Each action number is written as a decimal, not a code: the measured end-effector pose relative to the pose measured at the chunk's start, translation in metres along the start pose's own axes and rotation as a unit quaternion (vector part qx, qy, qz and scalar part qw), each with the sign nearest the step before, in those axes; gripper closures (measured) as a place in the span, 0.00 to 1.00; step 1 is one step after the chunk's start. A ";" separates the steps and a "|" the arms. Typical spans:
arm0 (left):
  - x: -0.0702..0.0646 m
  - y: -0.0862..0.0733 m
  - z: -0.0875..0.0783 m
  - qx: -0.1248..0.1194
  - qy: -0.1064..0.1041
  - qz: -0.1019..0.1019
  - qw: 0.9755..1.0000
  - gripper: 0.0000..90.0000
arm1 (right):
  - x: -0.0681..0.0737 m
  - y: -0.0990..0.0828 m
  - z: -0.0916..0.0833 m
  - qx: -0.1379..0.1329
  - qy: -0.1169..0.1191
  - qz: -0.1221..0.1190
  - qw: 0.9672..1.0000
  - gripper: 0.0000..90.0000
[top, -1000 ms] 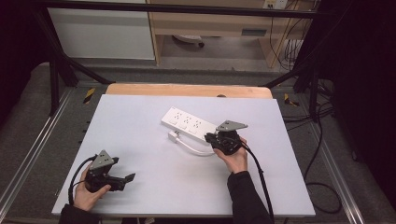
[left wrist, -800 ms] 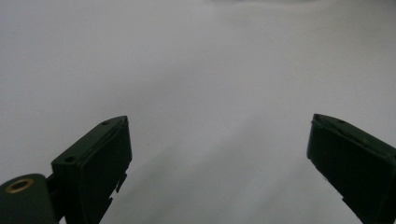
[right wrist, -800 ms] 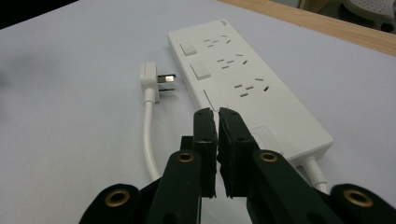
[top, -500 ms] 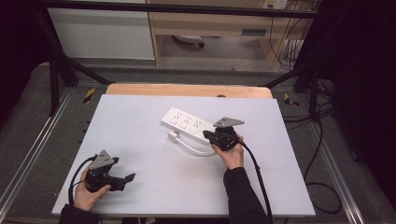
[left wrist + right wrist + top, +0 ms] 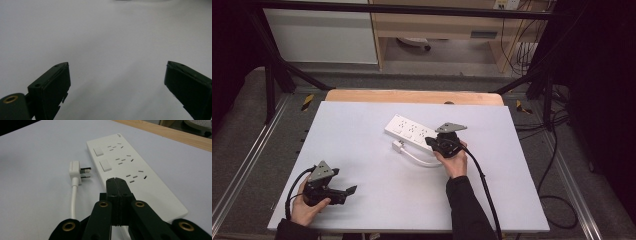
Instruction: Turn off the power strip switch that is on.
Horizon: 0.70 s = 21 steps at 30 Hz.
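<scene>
A white power strip (image 5: 411, 131) lies slantwise in the middle of the white table; the right gripper view shows its two switches and several sockets (image 5: 140, 170). Its white plug (image 5: 397, 146) (image 5: 76, 171) lies loose on the table beside it, on a curling white cable (image 5: 422, 161). My right gripper (image 5: 430, 141) (image 5: 116, 180) is shut with nothing between its jaws, its tip over the near edge of the strip; whether it touches I cannot tell. My left gripper (image 5: 352, 190) (image 5: 116, 80) rests at the front left, open, with bare table between its jaws.
The white table top (image 5: 362, 115) has a wooden strip (image 5: 412, 96) along its far edge. Metal rails (image 5: 242, 165) run down both sides. Black cables (image 5: 557, 165) hang off at the right. Beyond the table are a cabinet and a shelf.
My right gripper has moved a little to the left and farther up the table, onto the strip's near edge. The left hand has stayed put.
</scene>
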State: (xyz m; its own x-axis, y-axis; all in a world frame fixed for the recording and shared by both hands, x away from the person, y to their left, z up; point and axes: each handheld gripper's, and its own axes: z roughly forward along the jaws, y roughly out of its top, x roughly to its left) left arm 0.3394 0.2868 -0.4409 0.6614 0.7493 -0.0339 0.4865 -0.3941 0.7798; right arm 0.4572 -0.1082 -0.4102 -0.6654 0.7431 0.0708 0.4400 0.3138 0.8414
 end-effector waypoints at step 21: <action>0.000 0.001 0.001 0.001 -0.001 -0.001 1.000 0.07 | 0.006 0.015 0.027 0.005 0.001 -0.001 1.000 1.00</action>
State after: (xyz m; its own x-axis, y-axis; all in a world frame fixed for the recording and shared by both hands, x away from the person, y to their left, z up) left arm 0.3405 0.2861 -0.4412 0.6612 0.7494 -0.0359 0.4884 -0.3935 0.7789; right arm 0.4764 -0.0835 -0.4116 -0.6668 0.7419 0.0702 0.4446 0.3205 0.8364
